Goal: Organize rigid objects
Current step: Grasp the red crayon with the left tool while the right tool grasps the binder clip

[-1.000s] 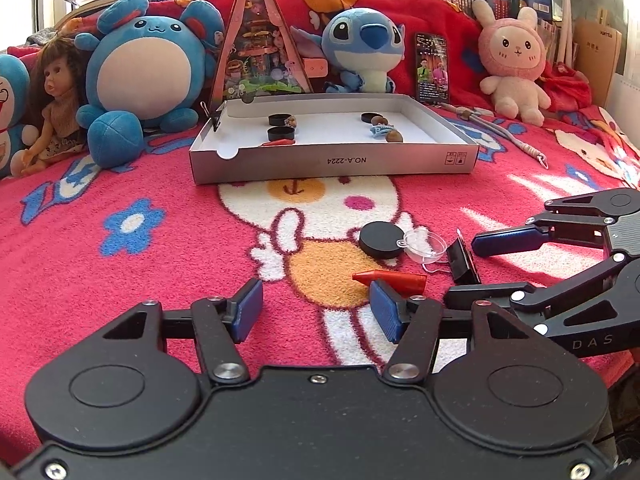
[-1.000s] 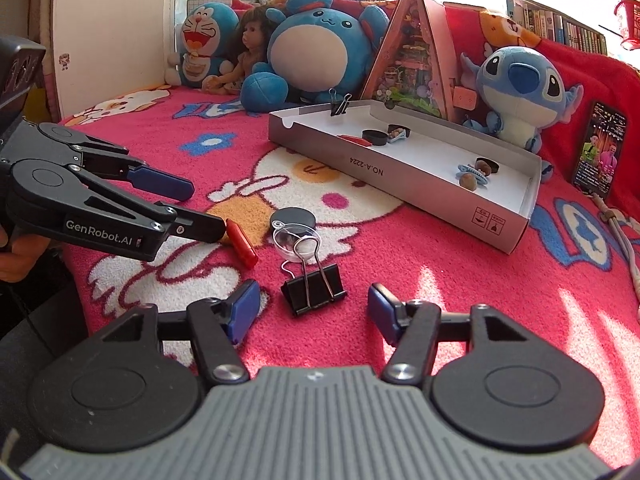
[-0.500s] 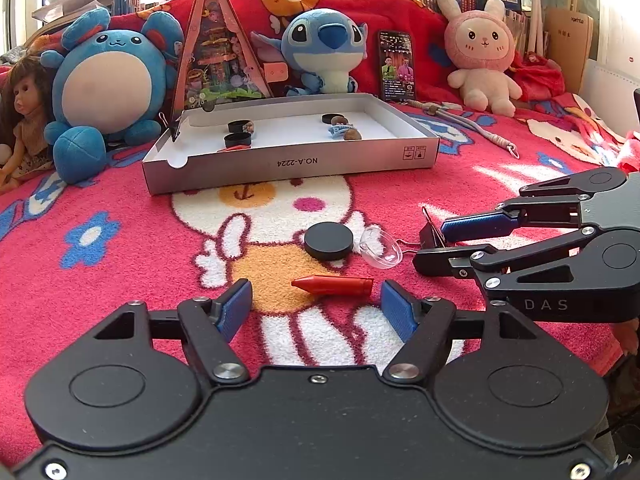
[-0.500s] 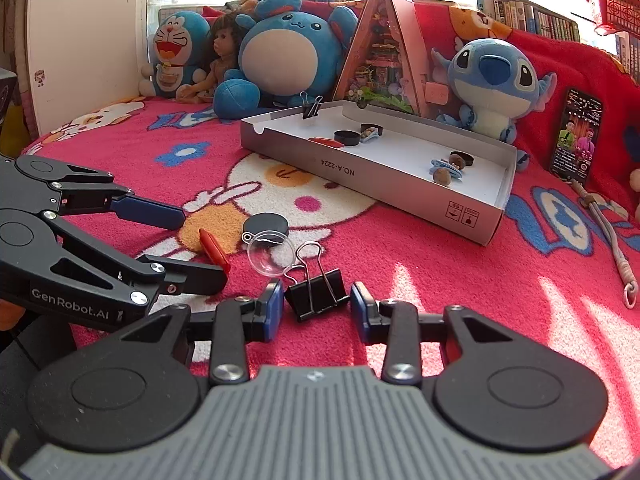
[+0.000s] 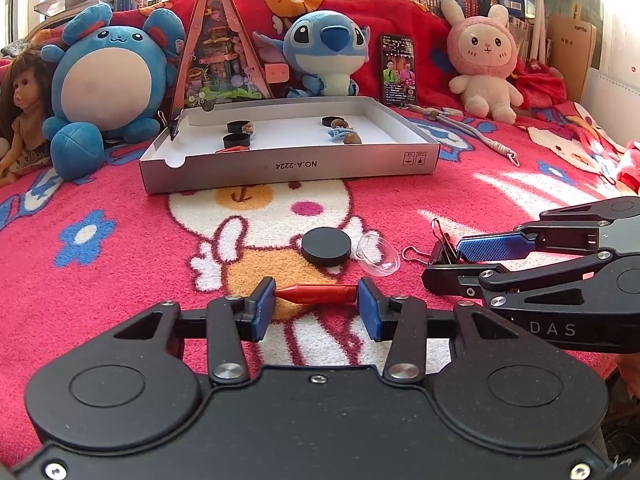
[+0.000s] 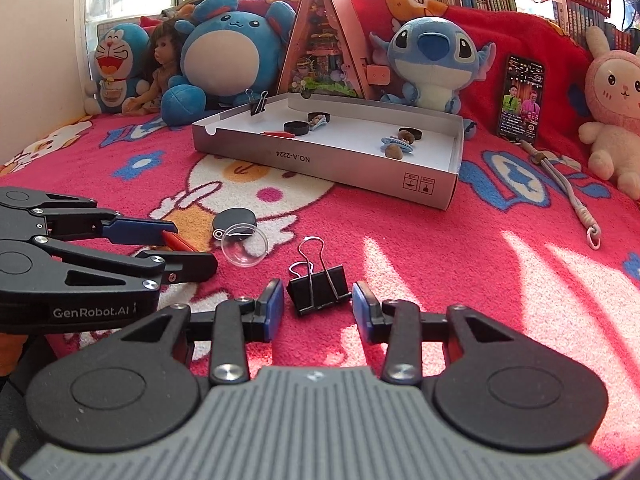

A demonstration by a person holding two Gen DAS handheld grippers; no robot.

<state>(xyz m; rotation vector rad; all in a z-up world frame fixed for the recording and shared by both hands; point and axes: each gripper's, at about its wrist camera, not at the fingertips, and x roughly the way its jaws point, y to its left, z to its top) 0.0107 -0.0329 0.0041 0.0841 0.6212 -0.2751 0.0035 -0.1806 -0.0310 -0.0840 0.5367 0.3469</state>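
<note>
Box [image 5: 288,166] near the blanket's far edge holds several items; four remain outside. Left gripper [image 5: 316,298] jaws, just closing, pinch red crayon [image 5: 318,293]; right gripper [image 6: 318,306] jaws spread around binder clip [image 6: 318,290]

Blanket [image 5: 100,280]: hot pink, blue flowers, white-and-orange cartoon figure. Crayon [image 5: 318,293]: red. Binder clip [image 6: 318,288]: black, silver handles. Round cap [image 5: 326,246]: black. Dome lid [image 6: 245,246]: clear. Cardboard tray [image 5: 288,166]: grey outside, white inside. Gripper pads [image 5: 262,306]: blue on black frames.
</note>
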